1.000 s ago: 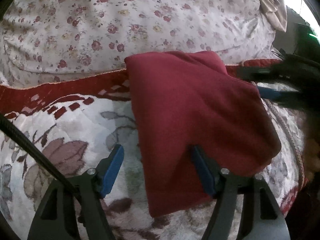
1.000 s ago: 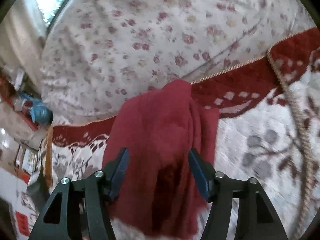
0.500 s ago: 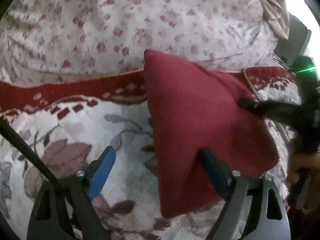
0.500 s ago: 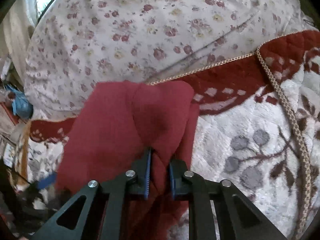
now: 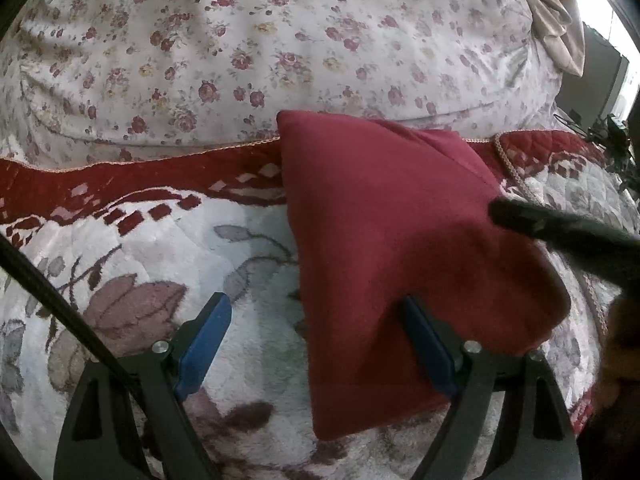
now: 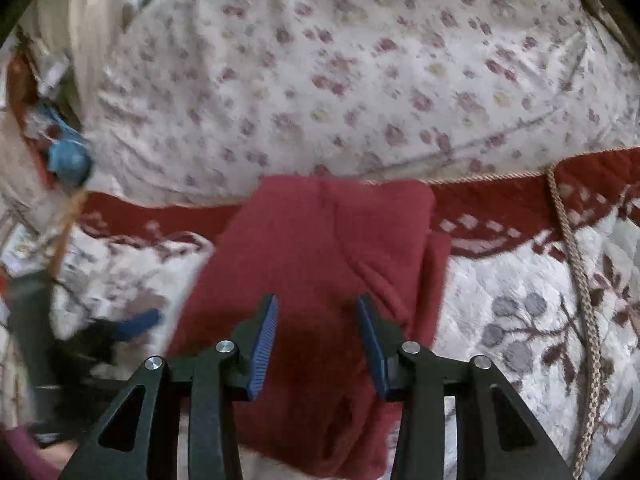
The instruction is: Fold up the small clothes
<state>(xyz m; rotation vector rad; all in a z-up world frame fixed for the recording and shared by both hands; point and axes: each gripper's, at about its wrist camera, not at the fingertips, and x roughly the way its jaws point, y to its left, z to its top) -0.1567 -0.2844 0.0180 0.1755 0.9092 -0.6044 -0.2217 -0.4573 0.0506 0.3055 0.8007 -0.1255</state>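
Note:
A dark red folded garment [image 5: 384, 248] lies on the patterned blanket [image 5: 160, 264]. My left gripper [image 5: 316, 340] is open at the garment's near left edge, its right finger against the cloth. In the right wrist view the same garment [image 6: 320, 248] lies ahead, folded with a thicker ridge on its right side. My right gripper [image 6: 318, 340] is open over the garment's near end, holding nothing. The right gripper's black body [image 5: 560, 232] reaches over the garment from the right in the left wrist view.
A floral quilt [image 5: 260, 40] is heaped behind the garment. The blanket's red border [image 6: 520, 204] and a braided cord [image 6: 576, 280] run past it. A blue object [image 6: 68, 160] and clutter lie beyond the bed's left edge. A black cable [image 5: 48, 292] crosses near my left gripper.
My right gripper was open, shut on a fold of the garment half a second ago, and has now opened again. The garment's shape has shifted; my left gripper stayed open.

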